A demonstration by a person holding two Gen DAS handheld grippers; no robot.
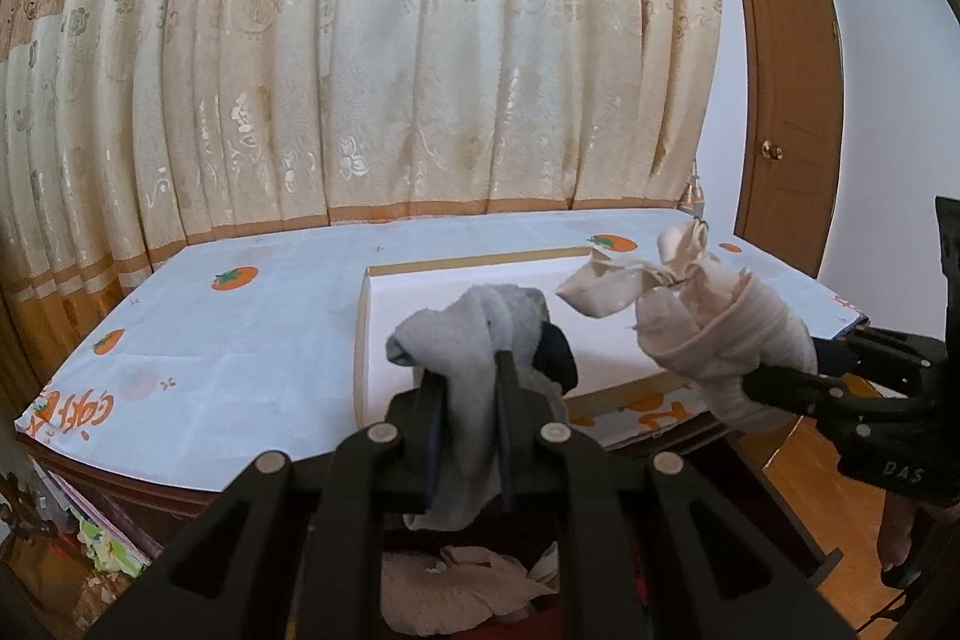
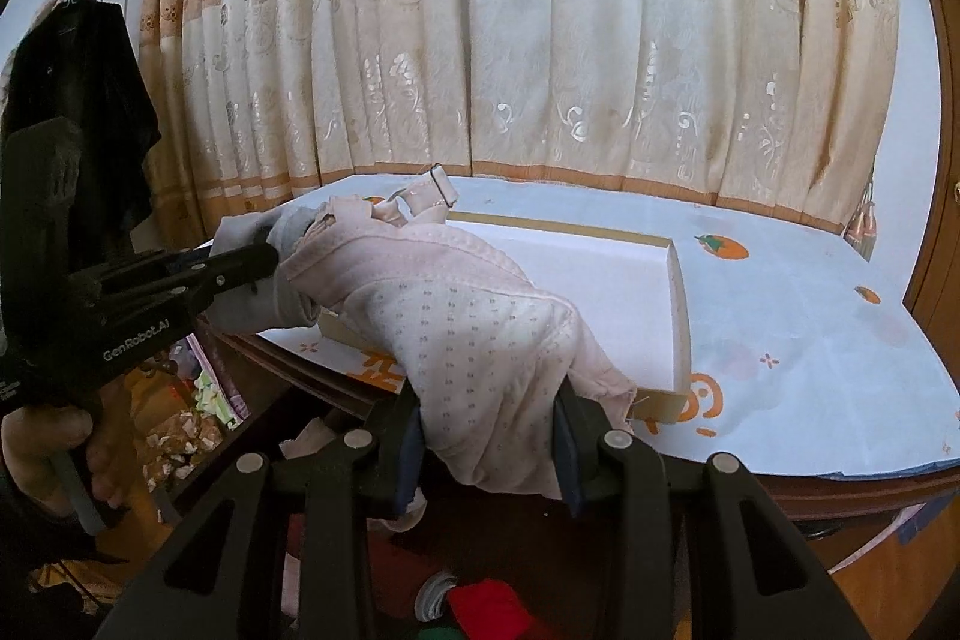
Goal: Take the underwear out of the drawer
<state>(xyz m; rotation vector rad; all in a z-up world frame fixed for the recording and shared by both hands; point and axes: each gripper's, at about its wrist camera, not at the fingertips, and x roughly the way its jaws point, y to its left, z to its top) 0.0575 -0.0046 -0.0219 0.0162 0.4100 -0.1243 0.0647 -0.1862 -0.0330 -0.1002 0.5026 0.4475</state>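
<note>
Left wrist view: my left gripper (image 1: 471, 400), jaws nearly closed, pinches grey underwear (image 1: 474, 334) that drapes over and between the fingers, held above the open drawer (image 1: 474, 586), where more pale cloth lies. My right gripper (image 1: 780, 382) enters from the right, carrying a cream bundle (image 1: 714, 322) over the white tray (image 1: 480, 274) on the table (image 1: 240, 340).

Right wrist view: my right gripper (image 2: 489, 436), jaws partly apart, clamps the dotted pink-cream underwear (image 2: 480, 334). Only here: my hand (image 2: 42, 442) on the left gripper's (image 2: 264, 253) handle, dark clothes (image 2: 78, 112) hanging at left.
</note>
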